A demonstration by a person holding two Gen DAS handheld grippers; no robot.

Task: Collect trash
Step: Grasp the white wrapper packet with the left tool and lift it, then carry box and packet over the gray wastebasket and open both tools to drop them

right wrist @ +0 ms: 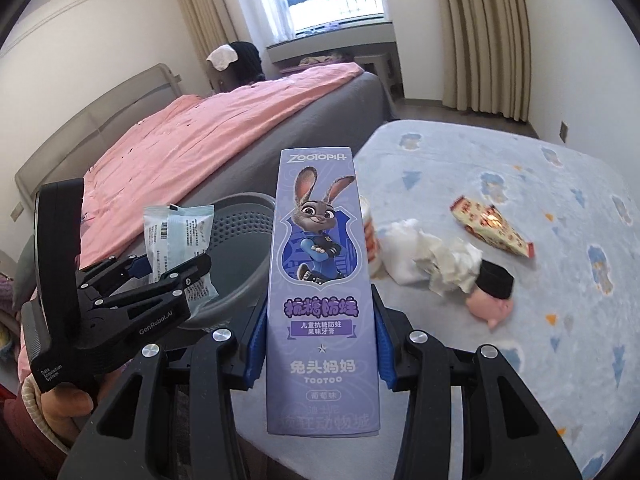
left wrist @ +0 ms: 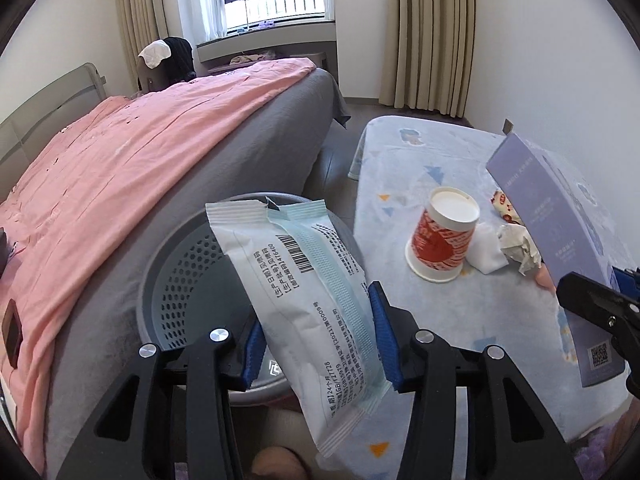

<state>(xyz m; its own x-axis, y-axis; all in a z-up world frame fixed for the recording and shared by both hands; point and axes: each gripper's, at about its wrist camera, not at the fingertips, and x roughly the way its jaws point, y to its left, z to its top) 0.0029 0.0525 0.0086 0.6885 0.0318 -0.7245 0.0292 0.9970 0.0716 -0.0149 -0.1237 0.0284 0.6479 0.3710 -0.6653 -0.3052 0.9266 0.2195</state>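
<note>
Left claw (left wrist: 316,344) clamped on wipes packet (left wrist: 304,300) over bin (left wrist: 180,280), right claw (right wrist: 318,344) clamped on toothpaste box (right wrist: 320,280) (tabletop side); risk: box released short, missing bin.

Matt black plastic gripper (left wrist: 314,344) arms with polished metal screws and ribbed blue pads (left wrist: 382,338), closed on a smooth, faintly glossy plastic-film packet (left wrist: 308,300). Satin-finish purple cardboard box (right wrist: 322,300) between matching ribbed pads of the second gripper (right wrist: 320,350). Perforated grey plastic bin (left wrist: 192,280), matt. Waxy-looking paper cup (left wrist: 442,242), red print. Crumpled soft tissue (right wrist: 448,266); shiny, creased printed wrapper (right wrist: 494,228), possibly foil-lined. Fuzzy blue patterned cloth over the table (right wrist: 520,360). Wrinkled pink cotton-like sheet (left wrist: 100,176) on grey fabric bedding.
</note>
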